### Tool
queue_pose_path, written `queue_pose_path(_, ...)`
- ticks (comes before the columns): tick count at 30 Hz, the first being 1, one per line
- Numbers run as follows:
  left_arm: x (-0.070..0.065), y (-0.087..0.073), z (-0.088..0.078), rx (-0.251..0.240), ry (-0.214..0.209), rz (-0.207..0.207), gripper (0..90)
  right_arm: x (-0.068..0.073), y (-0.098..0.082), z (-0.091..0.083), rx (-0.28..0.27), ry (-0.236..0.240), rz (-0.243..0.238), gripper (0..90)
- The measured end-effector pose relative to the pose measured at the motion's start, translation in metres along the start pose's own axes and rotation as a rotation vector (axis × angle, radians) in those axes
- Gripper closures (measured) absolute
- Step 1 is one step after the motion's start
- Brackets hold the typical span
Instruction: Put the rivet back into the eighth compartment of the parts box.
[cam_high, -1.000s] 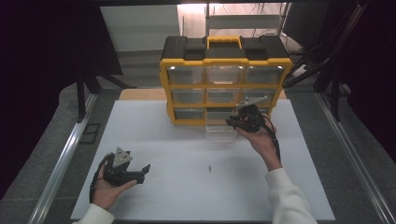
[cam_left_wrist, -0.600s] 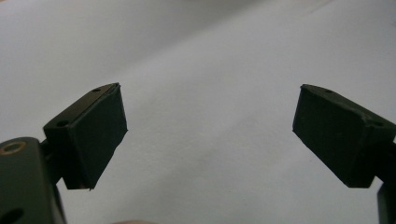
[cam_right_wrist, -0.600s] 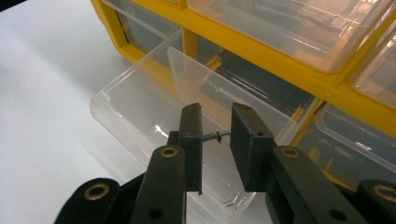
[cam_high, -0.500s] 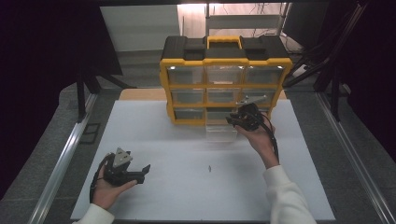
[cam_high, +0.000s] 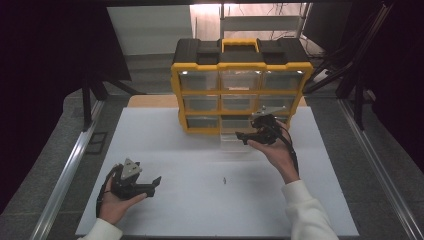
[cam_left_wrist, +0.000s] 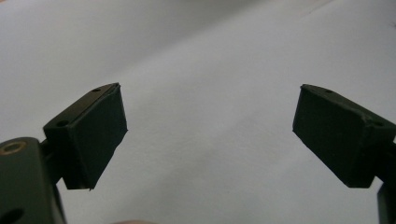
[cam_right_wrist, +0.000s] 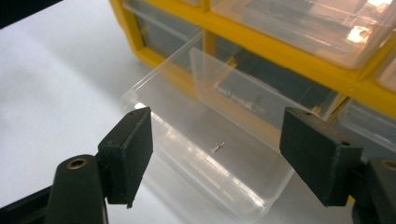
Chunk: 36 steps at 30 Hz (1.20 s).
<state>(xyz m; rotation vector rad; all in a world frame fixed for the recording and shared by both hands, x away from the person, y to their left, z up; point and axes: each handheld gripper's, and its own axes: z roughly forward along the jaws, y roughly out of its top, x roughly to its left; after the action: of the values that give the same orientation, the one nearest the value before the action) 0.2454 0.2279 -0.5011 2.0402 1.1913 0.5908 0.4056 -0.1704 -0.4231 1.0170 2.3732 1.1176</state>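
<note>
— Where's the drawer (cam_right_wrist: 205, 154)?

— Pulled out of the organiser's (cam_high: 241, 85) bottom row, middle slot, resting on the mat (cam_high: 190, 150) near its far edge. A small screw (cam_right_wrist: 218, 147) lies inside.

— And the right gripper (cam_high: 246, 135)?

— Just over the drawer; its jaws have just been opening, wide now, gripping nothing.

— The left gripper (cam_high: 156, 184)?

— Near the mat's front left corner, jaws spread, empty. Another screw (cam_high: 225, 180) lies mid-mat.

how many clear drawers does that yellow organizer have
9, in three rows of three in the yellow organizer. Eight sit closed; the bottom middle drawer is pulled out onto the table.
</note>
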Motion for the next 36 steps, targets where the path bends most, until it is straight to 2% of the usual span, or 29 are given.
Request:
queue_pose_path(10, 0.000, 0.000, 0.000, -0.003, -0.002, 0.001, 10.3, 0.014, -0.008, -0.015, 0.001, 0.013, -0.027, 24.9)
queue_pose_path(18, 0.000, 0.001, 0.000, -0.002, 0.000, 0.007, 10.3, 0.028, -0.019, -0.024, 0.015, 0.041, -0.044, 25.5)
queue_pose_path(24, -0.001, 0.002, -0.001, -0.006, -0.001, 0.009, 10.3, 0.039, -0.029, -0.025, 0.037, 0.054, -0.067, 25.7)
queue_pose_path(36, -0.002, 0.002, -0.001, -0.007, -0.002, 0.011, 10.3, 0.047, -0.035, -0.028, 0.037, 0.076, -0.072, 27.0)
